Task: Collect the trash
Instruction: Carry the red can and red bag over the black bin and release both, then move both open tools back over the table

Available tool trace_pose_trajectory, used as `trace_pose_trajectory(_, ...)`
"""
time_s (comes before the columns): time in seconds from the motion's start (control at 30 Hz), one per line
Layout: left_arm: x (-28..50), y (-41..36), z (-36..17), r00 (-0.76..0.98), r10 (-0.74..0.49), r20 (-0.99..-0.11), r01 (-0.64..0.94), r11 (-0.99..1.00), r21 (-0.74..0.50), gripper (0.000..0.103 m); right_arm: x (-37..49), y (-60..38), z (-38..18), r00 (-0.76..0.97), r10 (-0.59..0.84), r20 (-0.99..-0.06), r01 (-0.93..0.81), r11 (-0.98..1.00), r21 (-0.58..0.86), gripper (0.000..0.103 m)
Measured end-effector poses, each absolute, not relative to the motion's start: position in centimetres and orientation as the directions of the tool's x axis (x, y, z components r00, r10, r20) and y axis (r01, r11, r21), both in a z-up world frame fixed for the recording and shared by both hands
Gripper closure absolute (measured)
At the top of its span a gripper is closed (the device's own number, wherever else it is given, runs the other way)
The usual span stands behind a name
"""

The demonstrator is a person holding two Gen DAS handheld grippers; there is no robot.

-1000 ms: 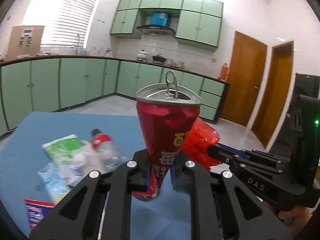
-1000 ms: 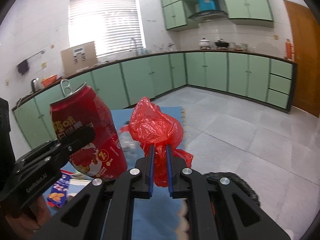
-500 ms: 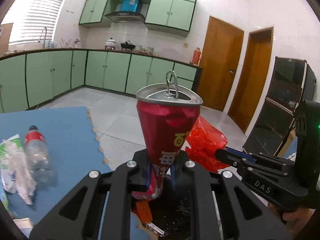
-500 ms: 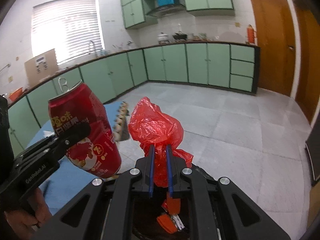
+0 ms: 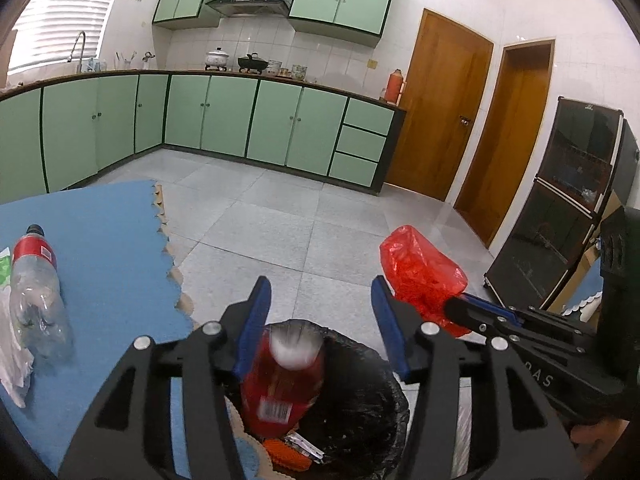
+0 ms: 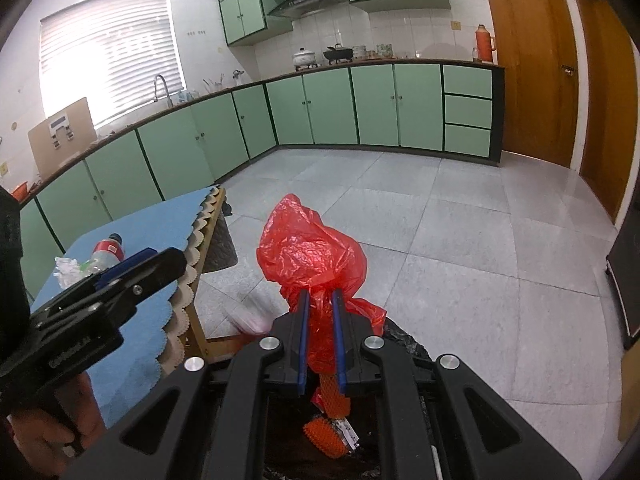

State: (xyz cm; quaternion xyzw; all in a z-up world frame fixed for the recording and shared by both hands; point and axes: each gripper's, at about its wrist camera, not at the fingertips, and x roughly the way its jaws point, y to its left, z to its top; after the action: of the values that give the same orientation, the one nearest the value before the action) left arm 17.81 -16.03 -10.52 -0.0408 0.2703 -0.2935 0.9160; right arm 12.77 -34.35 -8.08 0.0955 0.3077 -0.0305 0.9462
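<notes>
My left gripper is open over a black-lined trash bin. The red soda can is free of the fingers, blurred, dropping bottom-up into the bin. My right gripper is shut on a crumpled red plastic bag and holds it above the same bin; the bag also shows in the left wrist view. Orange netting and other scraps lie inside the bin. The left gripper also shows in the right wrist view.
A table with a blue scalloped mat stands left of the bin. On it lie an empty plastic bottle with a red label and white wrappers. Grey tiled floor, green cabinets, wooden doors and a dark cabinet surround.
My left gripper has opened and let go of the red can, which is falling into the bin. Both grippers have swung right from the table to over the bin.
</notes>
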Motion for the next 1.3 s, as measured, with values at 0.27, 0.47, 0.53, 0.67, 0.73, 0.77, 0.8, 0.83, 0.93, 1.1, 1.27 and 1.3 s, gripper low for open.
trace_pose_trajectory(0.27,17.6,-15.3,-10.4,0.698,-0.525,-0.487,0.478,0.848,-0.230,0.039,12.7,-34.2,-7.9,0.814,-0.027,-0.581,0.126,0.983,0.131,0.057)
trace_pose_trajectory(0.47,17.0,-14.0,-9.2,0.721,-0.504,-0.476,0.449,0.862,-0.235,0.030,12.5,-33.9,-7.1,0.821,-0.030,-0.570,0.124,0.984,0.127,0.045)
trace_pose_trajectory(0.53,16.5,-13.1,-8.6,0.731,-0.492,-0.473,0.434,0.870,-0.233,0.026,12.5,-33.6,-6.7,0.827,-0.029,-0.562,0.122,0.984,0.129,0.038)
trace_pose_trajectory(0.67,15.3,-9.6,-7.2,0.772,-0.442,-0.456,0.381,0.897,-0.224,0.020,12.4,-32.0,-6.1,0.839,-0.011,-0.544,0.101,0.986,0.135,0.024)
trace_pose_trajectory(0.73,14.5,-7.5,-6.7,0.798,-0.399,-0.451,0.341,0.917,-0.207,0.018,12.4,-31.0,-5.9,0.843,0.006,-0.537,0.083,0.987,0.141,0.019)
trace_pose_trajectory(0.77,14.3,-6.6,-6.4,0.808,-0.380,-0.450,0.325,0.925,-0.198,0.017,12.5,-30.4,-5.9,0.845,0.016,-0.535,0.072,0.987,0.143,0.016)
trace_pose_trajectory(0.8,13.9,-5.2,-6.2,0.820,-0.352,-0.452,0.299,0.936,-0.186,0.016,12.6,-29.7,-5.8,0.846,0.028,-0.532,0.059,0.988,0.144,0.011)
trace_pose_trajectory(0.83,13.6,-4.3,-5.9,0.826,-0.332,-0.455,0.280,0.943,-0.179,0.015,12.6,-29.0,-5.8,0.846,0.038,-0.532,0.048,0.988,0.147,0.010)
trace_pose_trajectory(0.93,12.0,0.2,-5.7,0.850,-0.234,-0.472,0.182,0.971,-0.154,0.013,12.9,-26.3,-5.8,0.840,0.100,-0.533,-0.010,0.986,0.169,0.006)
trace_pose_trajectory(1.1,8.6,6.5,-5.7,0.867,-0.073,-0.492,0.022,0.994,-0.109,0.013,13.0,-20.7,-6.3,0.812,0.217,-0.543,-0.125,0.972,0.200,0.006)
trace_pose_trajectory(1.27,4.9,11.0,-7.0,0.854,0.062,-0.516,-0.101,0.994,-0.048,0.013,12.0,-15.5,-6.5,0.797,0.305,-0.521,-0.229,0.951,0.207,0.006)
trace_pose_trajectory(1.3,4.3,11.8,-7.4,0.850,0.080,-0.521,-0.122,0.991,-0.046,0.013,11.7,-14.2,-6.6,0.791,0.324,-0.519,-0.255,0.946,0.201,0.006)
